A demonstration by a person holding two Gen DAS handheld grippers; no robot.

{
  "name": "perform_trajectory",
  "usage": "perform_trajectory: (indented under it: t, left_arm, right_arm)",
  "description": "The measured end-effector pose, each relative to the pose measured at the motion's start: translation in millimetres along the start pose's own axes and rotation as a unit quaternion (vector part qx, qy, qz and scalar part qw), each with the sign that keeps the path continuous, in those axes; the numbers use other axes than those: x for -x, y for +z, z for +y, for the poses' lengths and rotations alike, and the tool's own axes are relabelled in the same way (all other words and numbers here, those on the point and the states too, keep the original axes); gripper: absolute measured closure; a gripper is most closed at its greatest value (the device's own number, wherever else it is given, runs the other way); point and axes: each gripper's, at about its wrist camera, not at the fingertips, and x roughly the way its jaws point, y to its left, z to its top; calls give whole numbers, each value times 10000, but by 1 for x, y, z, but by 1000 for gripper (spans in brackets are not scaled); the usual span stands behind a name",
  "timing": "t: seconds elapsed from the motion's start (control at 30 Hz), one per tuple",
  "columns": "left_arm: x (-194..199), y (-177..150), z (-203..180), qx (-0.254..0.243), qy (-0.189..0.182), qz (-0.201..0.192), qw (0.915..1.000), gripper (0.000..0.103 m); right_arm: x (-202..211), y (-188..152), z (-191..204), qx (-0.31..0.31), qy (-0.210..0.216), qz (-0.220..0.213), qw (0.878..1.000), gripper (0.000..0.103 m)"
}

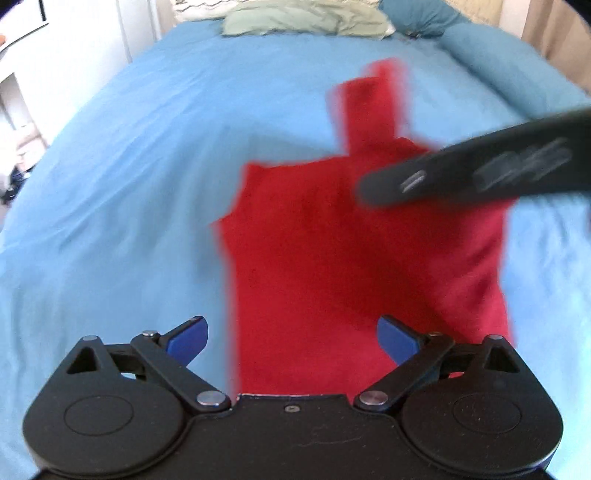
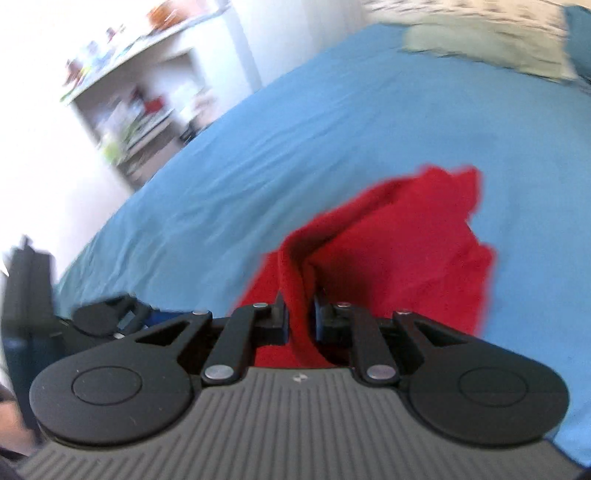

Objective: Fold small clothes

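Observation:
A small red garment (image 1: pixel 354 236) lies on the blue bedsheet (image 1: pixel 129 166), one strap or sleeve pointing away. My left gripper (image 1: pixel 291 338) is open and empty just above its near edge. The body of my right gripper crosses the left wrist view as a blurred black bar (image 1: pixel 480 170) over the garment's right side. In the right wrist view my right gripper (image 2: pixel 300 317) is shut on a raised fold of the red garment (image 2: pixel 399 251), which hangs bunched from the jaws above the sheet (image 2: pixel 295 129). The left gripper (image 2: pixel 110 314) shows at the lower left there.
A pale green pillow (image 1: pixel 306 18) and blue pillows (image 1: pixel 491 59) lie at the head of the bed. A white shelf unit (image 2: pixel 136 110) with clutter stands beside the bed on the left. The images are motion-blurred.

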Motion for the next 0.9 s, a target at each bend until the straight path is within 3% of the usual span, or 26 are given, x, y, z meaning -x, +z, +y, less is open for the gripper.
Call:
perform_trajectory:
  t: [0.13,0.23,0.3,0.47,0.53,0.7,0.9]
  left_arm:
    - [-8,-37,36,102,120,197,9997,3]
    - [-9,-55,50,240,74,227,9994,3]
    - [-6,-62,53,271,51,194,9994,3]
    - [19,-57,48,534,-381,-35,9978,3]
    - [27,-47,39,547,-584,-72,9968,3]
    - [28,-21,-16,292,-905,-256,9951,3]
    - [15,19,-50,284,-288,-877,9953,5]
  right_arm:
    - [-77,-24,27,-42,-274,365,9989,76]
    - [-81,-30,35,23,-430,138,9990,63]
    - [-64,-34,40,199,-400,-29,9990,28]
    - [17,-35,25,220,-599,-829,9945,1]
    - [48,-50,4,-23,-804,-976,9920,0]
    - [76,-94,-50,-903,-1344,-786,9837,0]
    - [92,-139,-88,-1439,-1515,-607,9760,0]
